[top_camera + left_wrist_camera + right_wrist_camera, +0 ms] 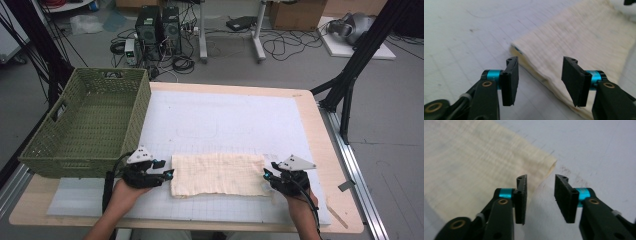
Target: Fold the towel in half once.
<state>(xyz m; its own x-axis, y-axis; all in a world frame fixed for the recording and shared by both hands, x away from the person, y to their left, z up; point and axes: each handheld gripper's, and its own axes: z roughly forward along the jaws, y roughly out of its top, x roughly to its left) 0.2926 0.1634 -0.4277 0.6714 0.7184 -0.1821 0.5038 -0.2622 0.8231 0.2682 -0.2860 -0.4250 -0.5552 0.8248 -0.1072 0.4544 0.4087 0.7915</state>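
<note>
The left tool (pixel 169 173) sits at the left end of the cloth (pixel 218 174), and its jaws are apart. In the left gripper view the left tool (pixel 539 78) has the folded edge of the cloth (pixel 584 45) lying between its black jaws, but the pads do not press on it. The person's left hand (pixel 131 187) holds this tool low over the table (pixel 310 107), with the forearm coming in from 6 o'clock and the tool pointing toward 3 o'clock.

The right tool (pixel 266 174) sits at the right end of the cloth, pointing toward 9 o'clock. Its jaws are apart too. In the right gripper view the right tool (pixel 540 197) has the cloth's corner (pixel 486 165) just ahead of it, toward 12 o'clock, and nothing is squeezed. The right hand (pixel 295 192) holds it low, close to the table.

The cloth is cream colored, folded into a long flat shape, and lies on the white mat (pixel 225 120) near the front of the table.

From the left tool, at about 11 o'clock, stands a green woven basket (pixel 135 107). It rests on the left side of the table.
</note>
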